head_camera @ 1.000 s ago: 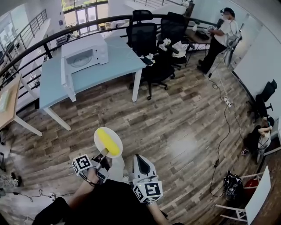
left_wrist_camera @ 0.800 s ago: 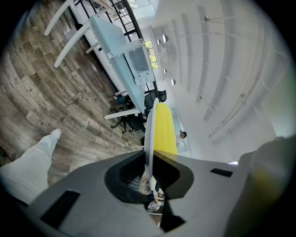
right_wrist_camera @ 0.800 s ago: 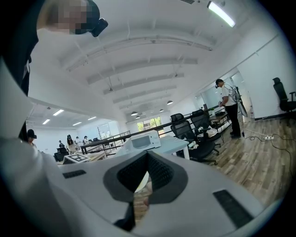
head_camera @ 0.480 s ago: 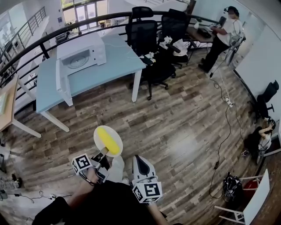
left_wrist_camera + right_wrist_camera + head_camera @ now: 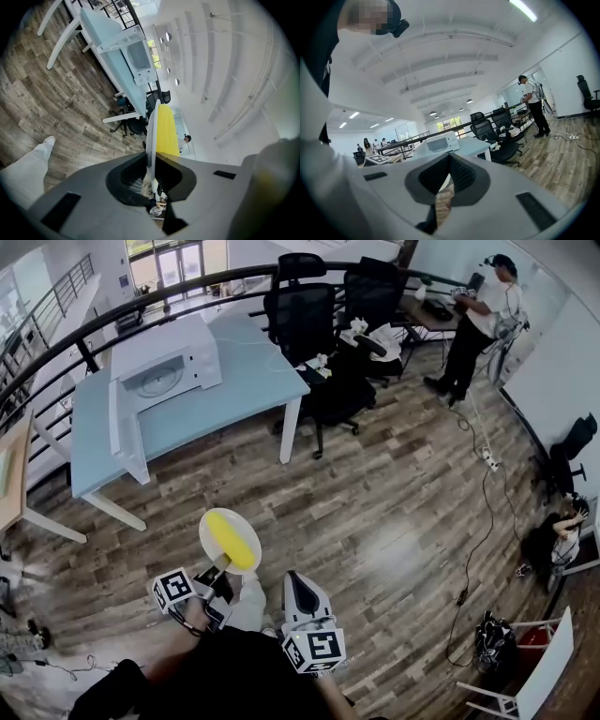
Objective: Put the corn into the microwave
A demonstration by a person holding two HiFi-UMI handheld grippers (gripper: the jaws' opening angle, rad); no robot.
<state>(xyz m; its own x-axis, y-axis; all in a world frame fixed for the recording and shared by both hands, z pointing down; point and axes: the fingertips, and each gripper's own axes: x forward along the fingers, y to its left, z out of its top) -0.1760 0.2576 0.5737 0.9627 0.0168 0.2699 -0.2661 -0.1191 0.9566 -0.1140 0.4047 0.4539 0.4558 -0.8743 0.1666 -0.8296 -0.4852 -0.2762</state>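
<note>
**Corn rides on a plate, well short of the microwave**

In the head view the left tongs [image 5: 217, 570] sit at the lower left of the frame. They are clamped on the near rim of a white plate [image 5: 214, 519]. The left gripper view shows the plate edge-on, its rim pinched between the two jaws. The corn [image 5: 231, 542], a yellow cob, lies along the plate and fills most of it. Plate and corn hang above the wooden floor [image 5: 384, 512], just ahead of the person's legs.

The right tongs [image 5: 298, 579] are at the lower centre of the frame, just right of the plate and apart from it. In the right gripper view their jaws meet at the tips, with nothing between them. Each gripper carries its marker cube at the near end.

The microwave [image 5: 167, 360] stands in the upper left of the frame on a pale blue counter [image 5: 239, 381], well apart from the corn. Its door is swung open toward the counter's front left edge, and the round turntable shows inside.

Black office chairs [image 5: 302, 320] cluster at the counter's right end, at the top centre. A person [image 5: 480, 320] in a white top stands at a desk in the upper right corner. Another person [image 5: 555, 532] sits low at the right edge.
</note>
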